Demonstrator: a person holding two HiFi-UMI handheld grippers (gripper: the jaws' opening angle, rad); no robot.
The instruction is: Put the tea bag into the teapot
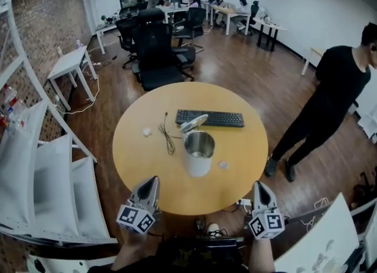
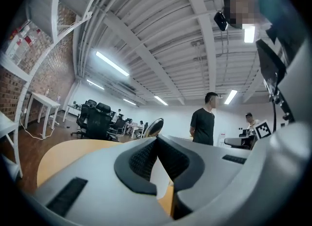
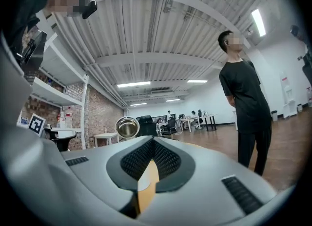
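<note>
Over on the left stands white shelving against the brick wall. The left claw is held low at the near edge of the round yellow tabletop, pointing in toward the middle. In the left gripper view its ribbed pads are clenched tip to tip with nothing caught between them.

A little further in, on the left part of the tabletop, lies a small white piece that looks like the tea bag. It is on the bare wood, well apart from both claws and outside the teapot. Just beside it on the right, a thin dark cable lies in a loose loop.

Near the middle stands the teapot, upright, a pale body with a shiny metal inside. Its lid is tipped up at the far side, so the mouth is open. Behind it a black keyboard lies flat, the lid's edge reaching just over its near left corner. To the right of the teapot's base sits a small pale scrap; I can't tell what it is.

The right claw is at the near right edge of the tabletop, also aimed inward. The right gripper view shows its pads squeezed together on nothing.

Off to the right, a person in black stands on the wooden floor.
</note>
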